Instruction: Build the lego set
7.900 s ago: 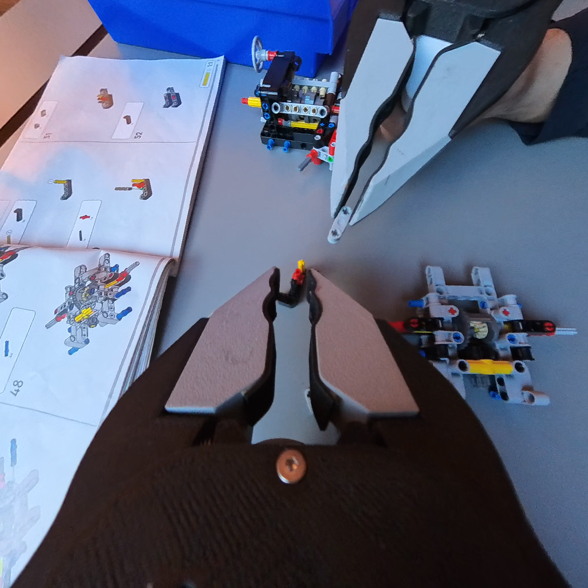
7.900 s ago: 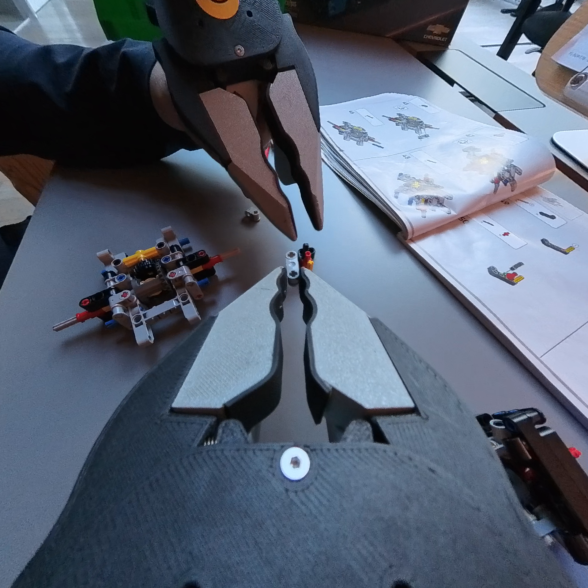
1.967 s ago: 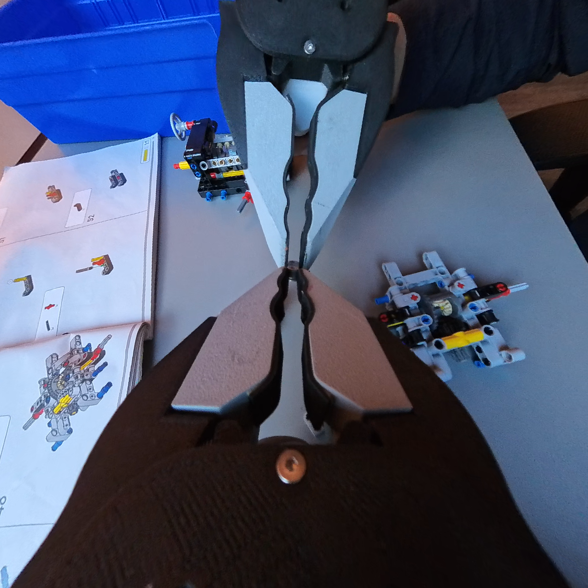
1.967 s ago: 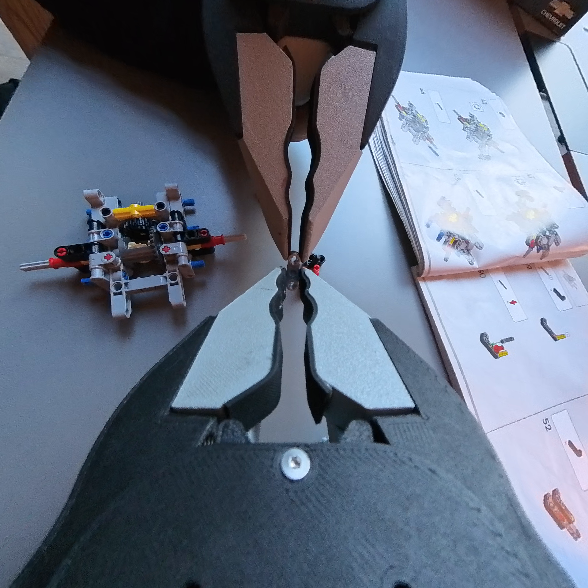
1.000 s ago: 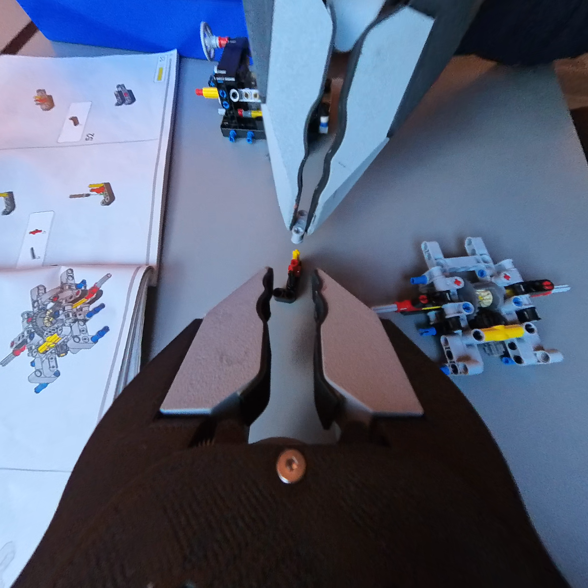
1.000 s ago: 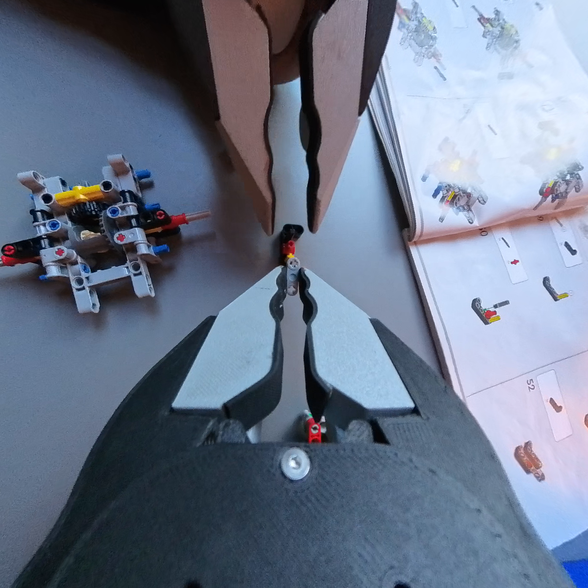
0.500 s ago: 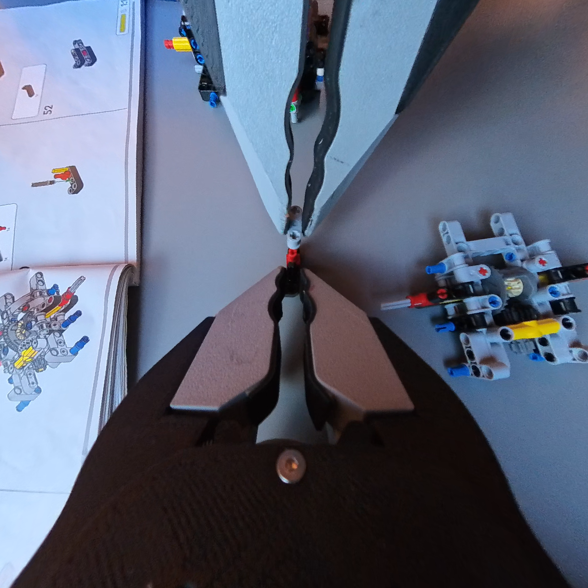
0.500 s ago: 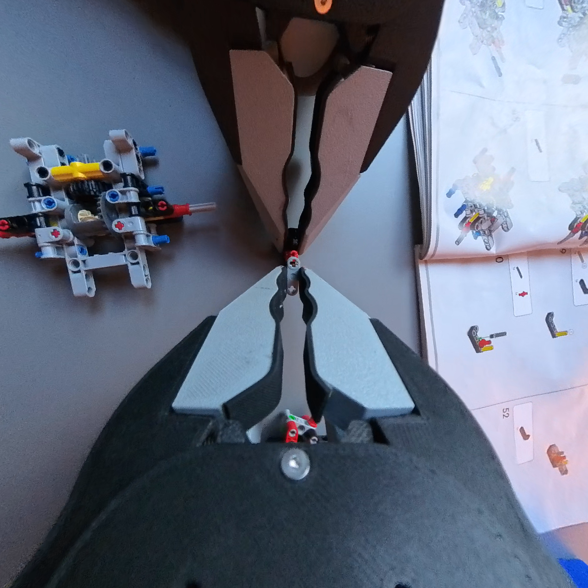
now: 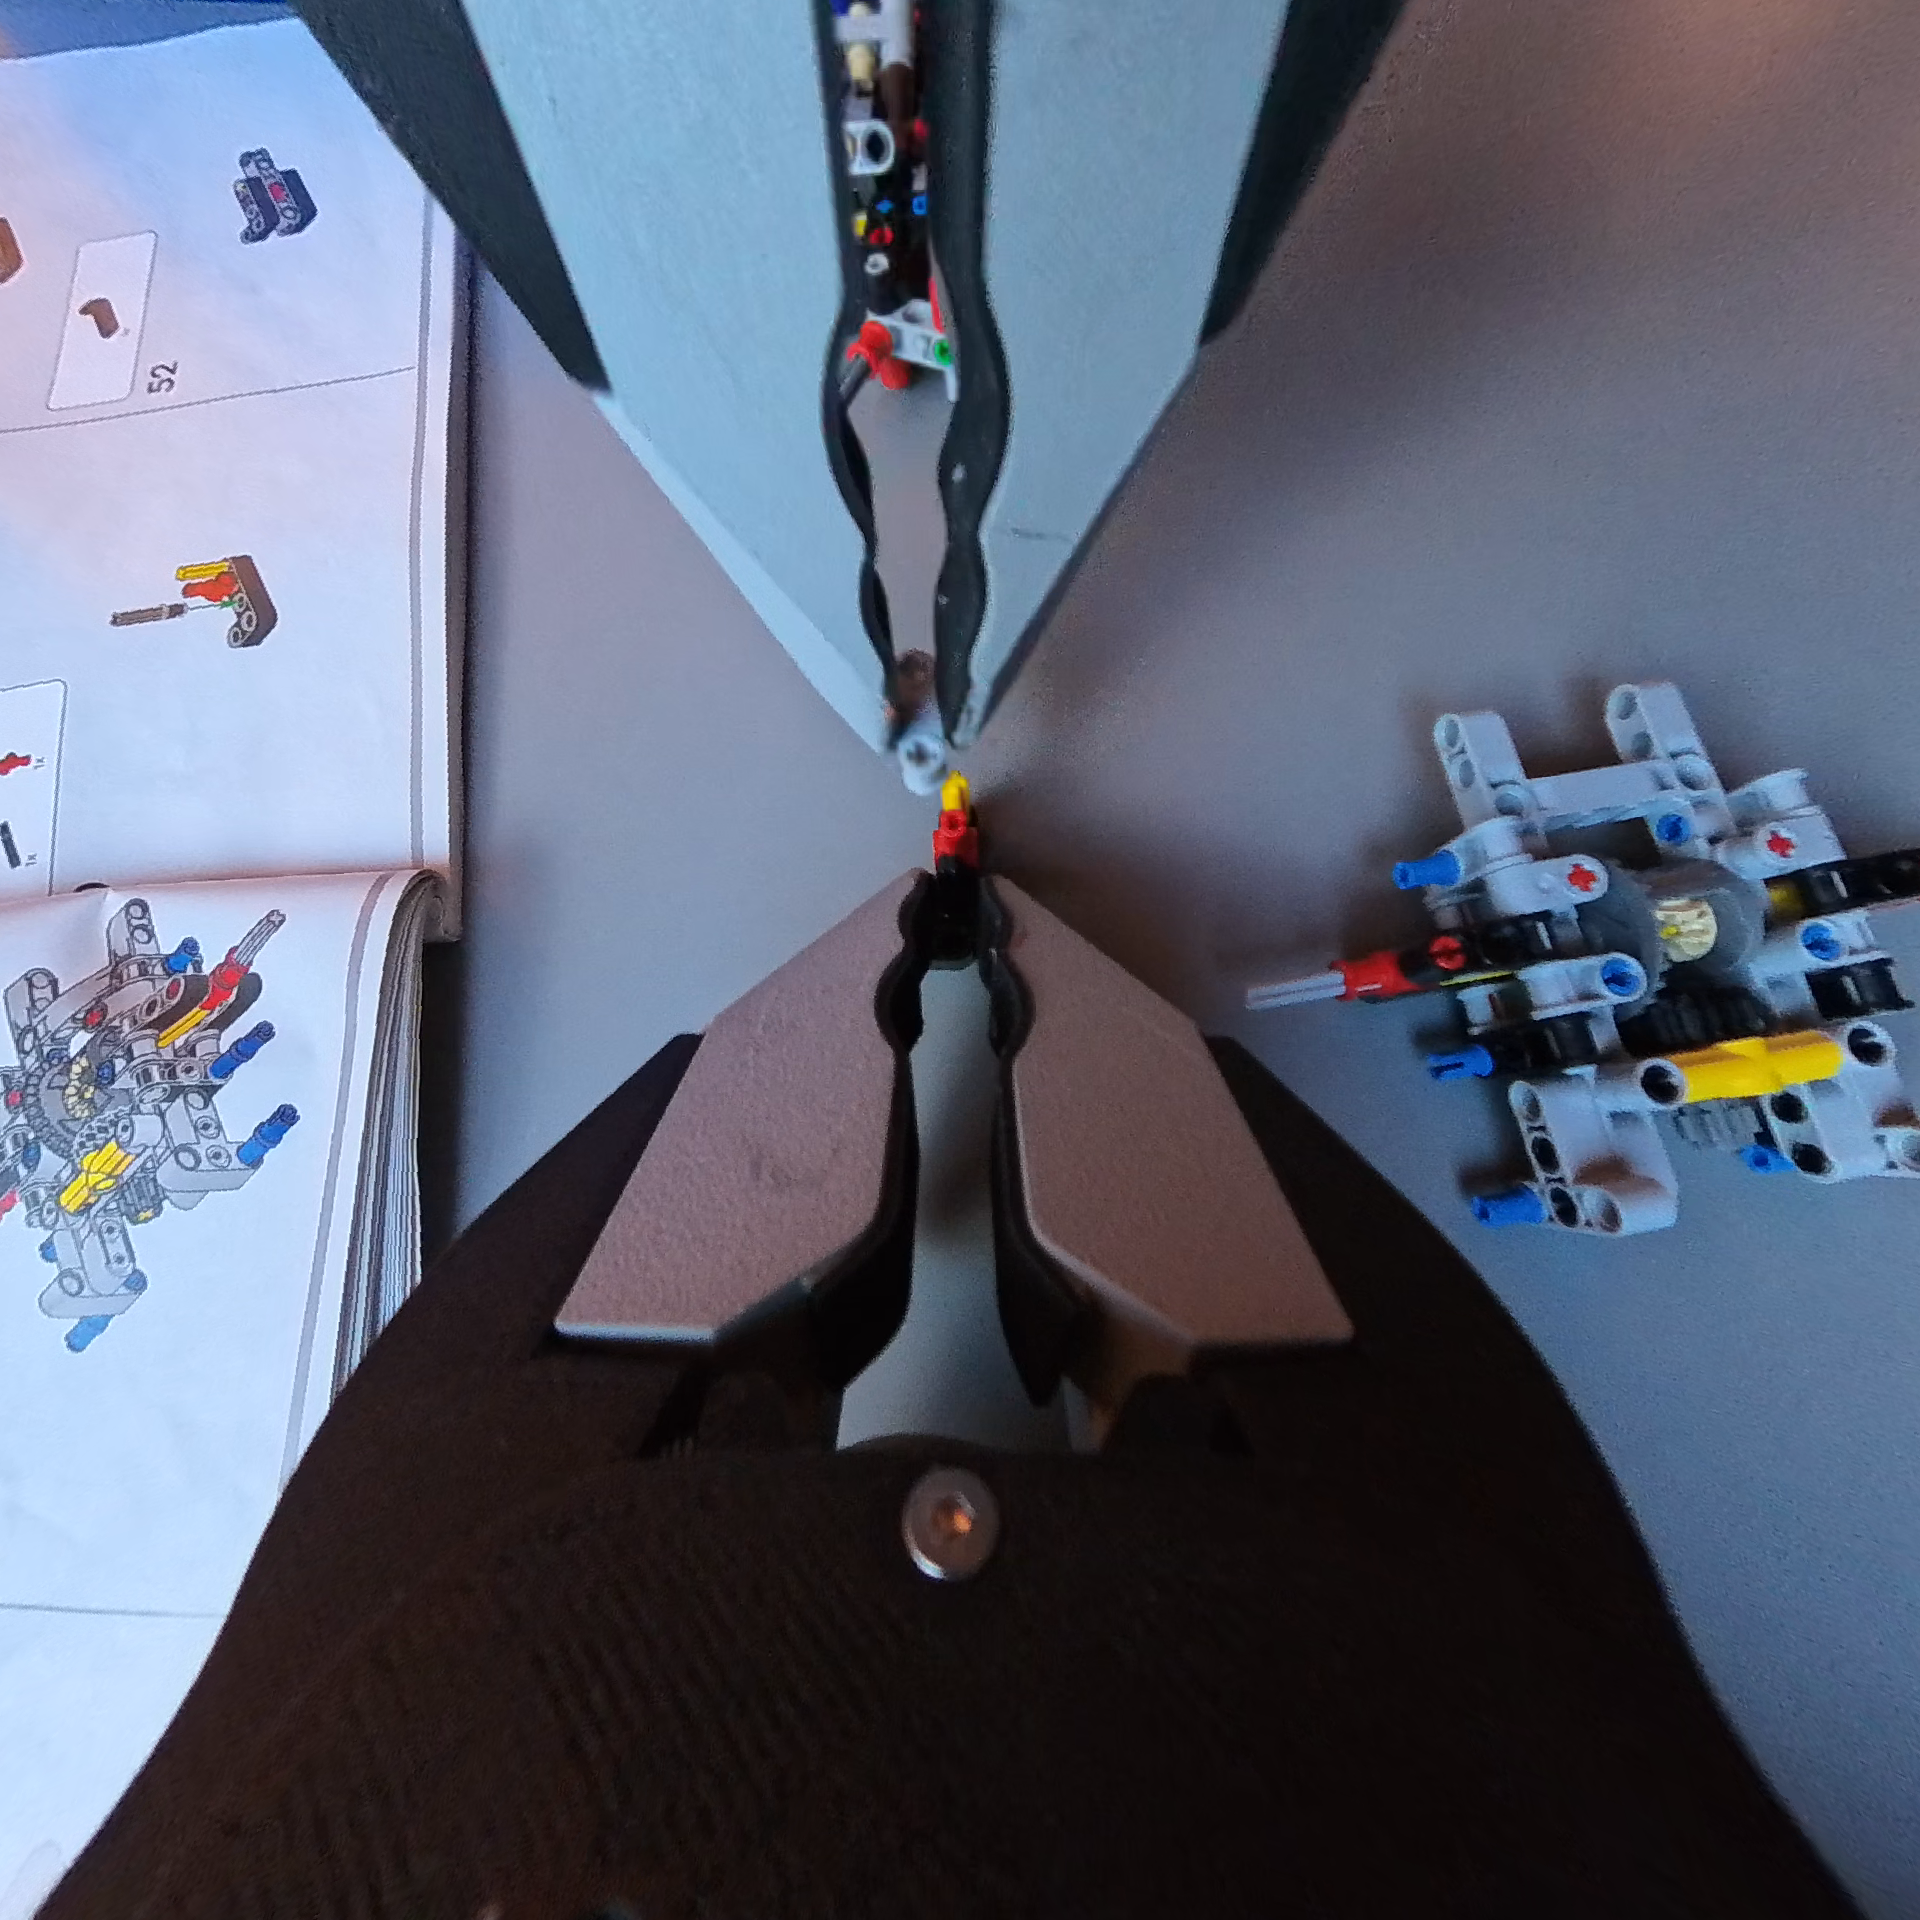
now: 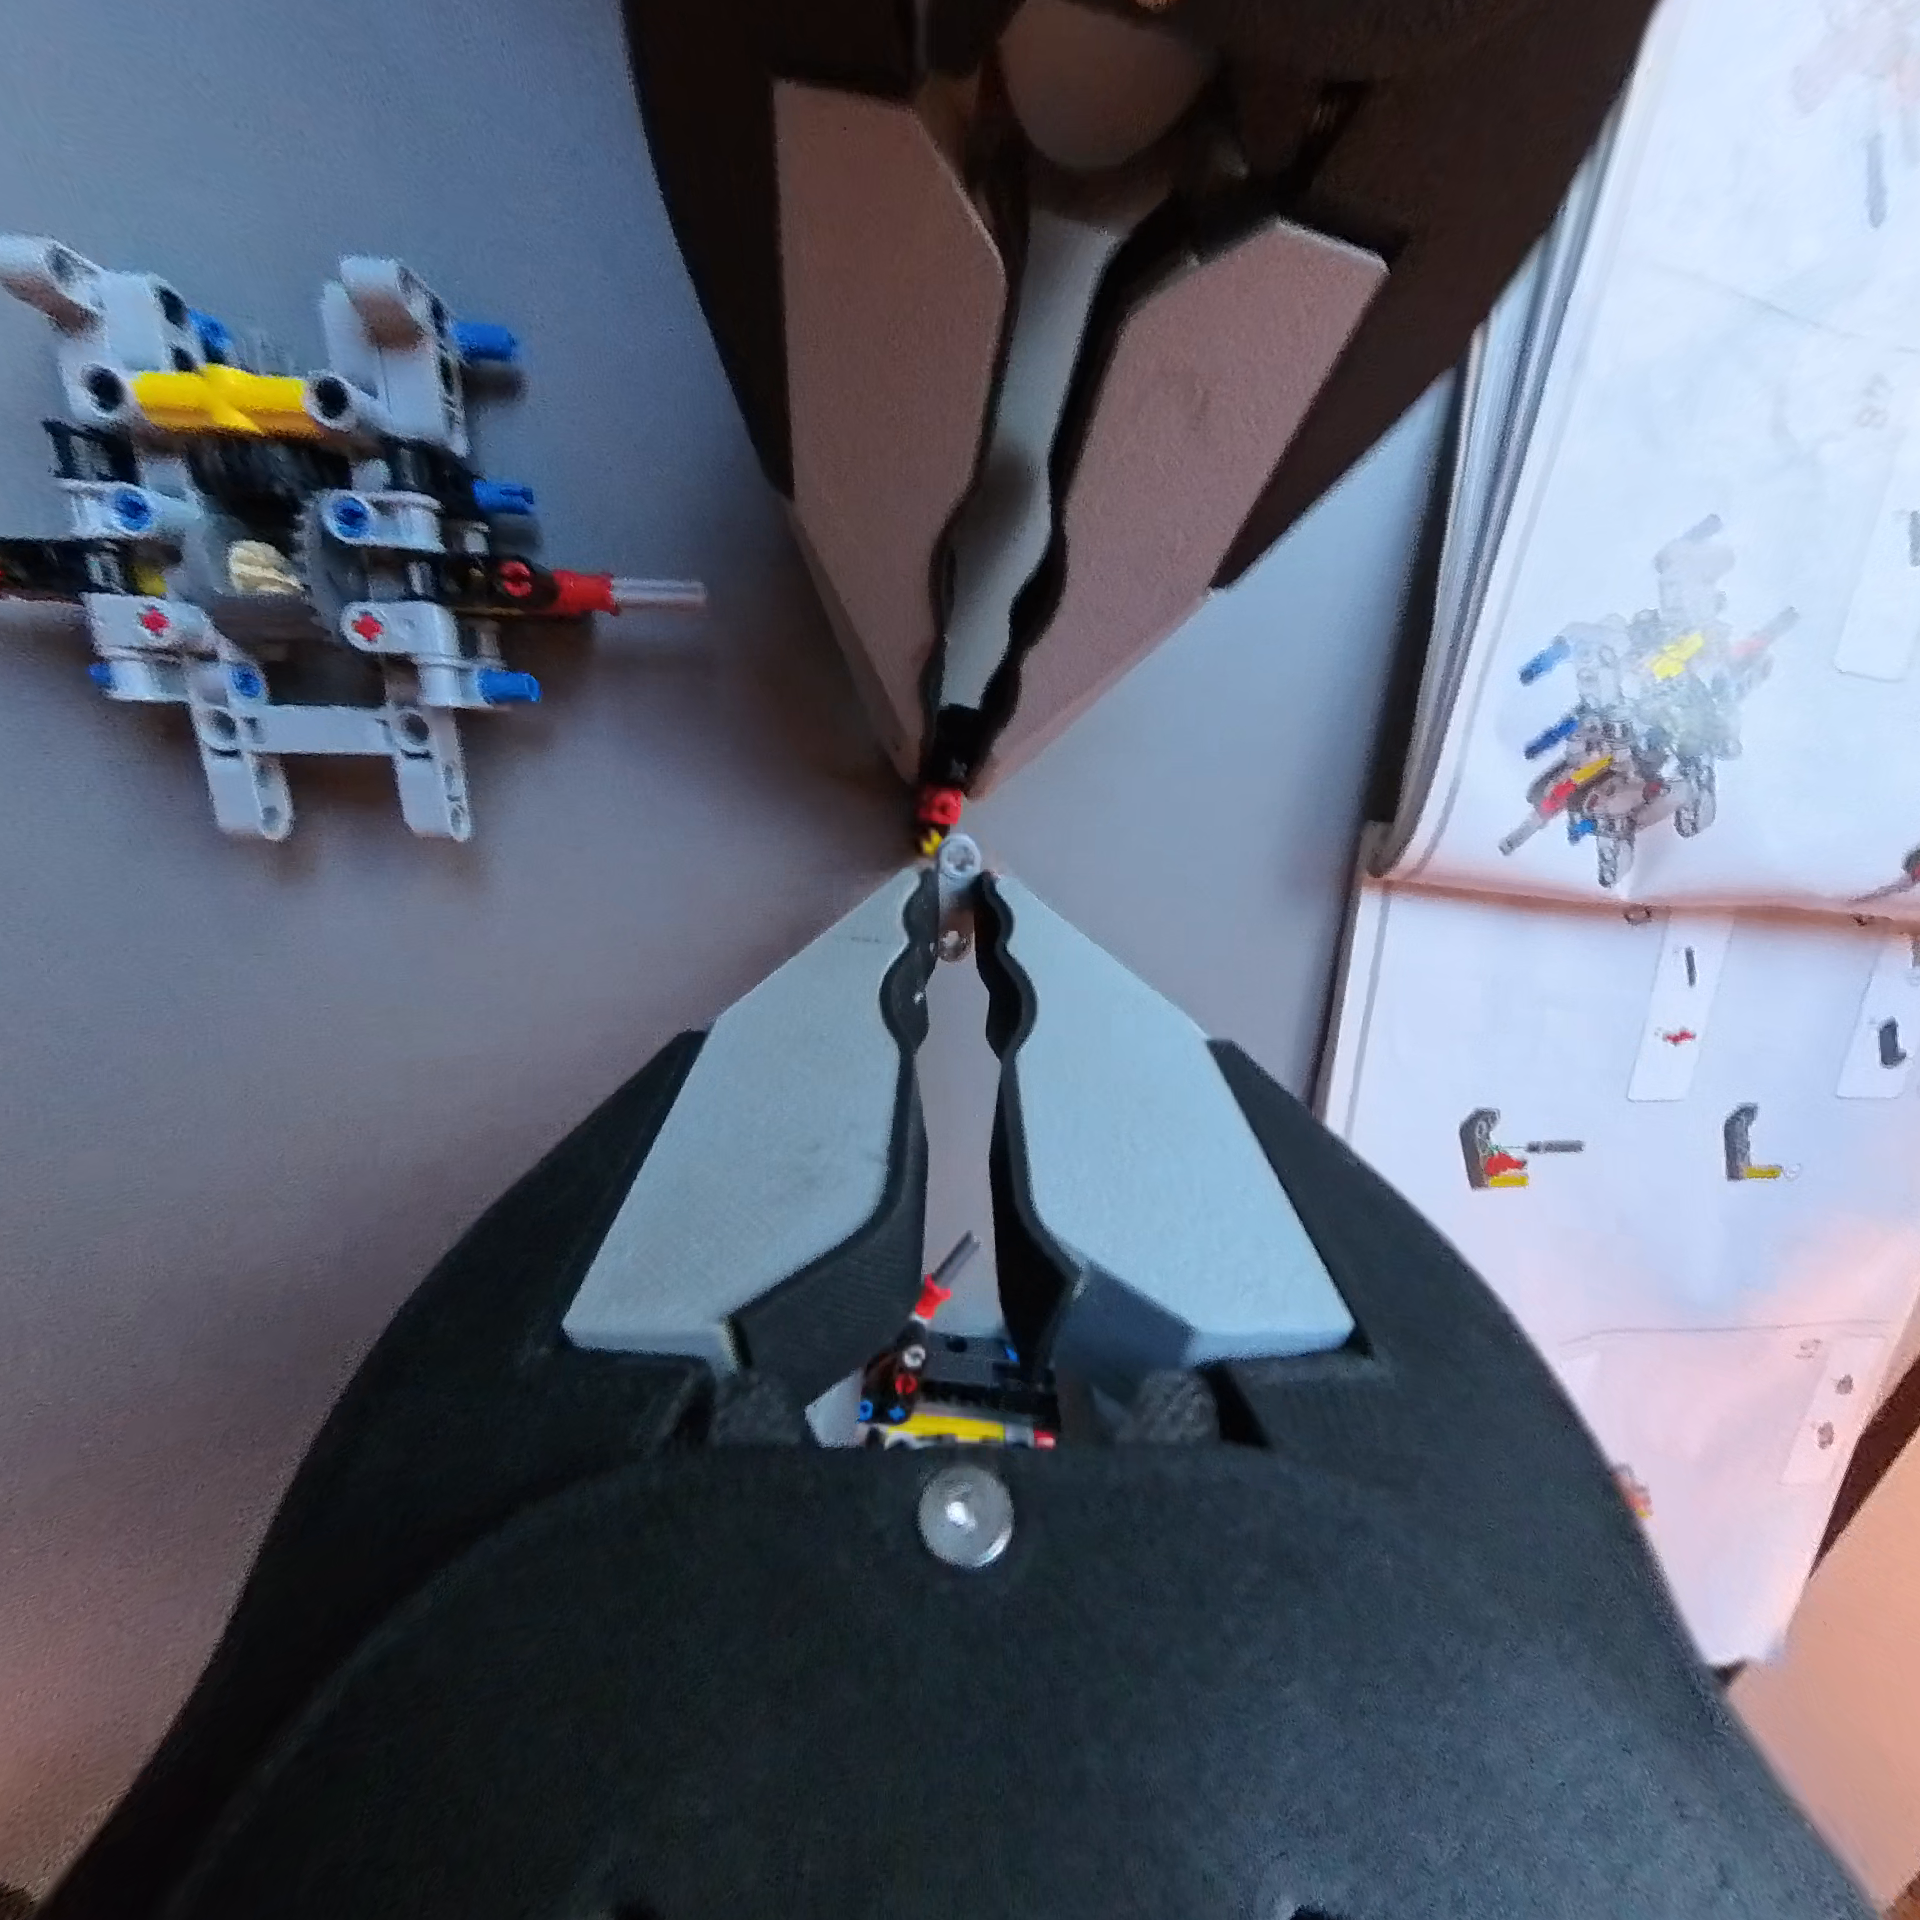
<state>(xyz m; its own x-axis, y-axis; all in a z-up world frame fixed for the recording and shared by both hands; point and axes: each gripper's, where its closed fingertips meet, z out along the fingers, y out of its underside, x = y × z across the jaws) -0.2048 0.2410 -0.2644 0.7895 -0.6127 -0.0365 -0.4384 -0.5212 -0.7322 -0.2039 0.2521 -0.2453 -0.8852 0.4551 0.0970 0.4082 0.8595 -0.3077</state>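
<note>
Left hand-held gripper (image 9: 948, 914) is clamped on a small black piece with red and yellow pins (image 9: 951, 842), its long axis pointing straight ahead at the right hand-held gripper (image 10: 954, 902). That one is pinching a little grey connector (image 10: 956, 862) and faces back nose to nose, so the yellow tip sits just off the grey end, maybe touching, a bit off to one side. Both hover over the grey tabletop (image 9: 644, 727). Open room around the tips: instruction booklet (image 9: 208, 623) on one side, grey block assembly (image 9: 1673, 997) well clear on the other, smaller black assembly (image 10: 956, 1392) under the right gripper.
</note>
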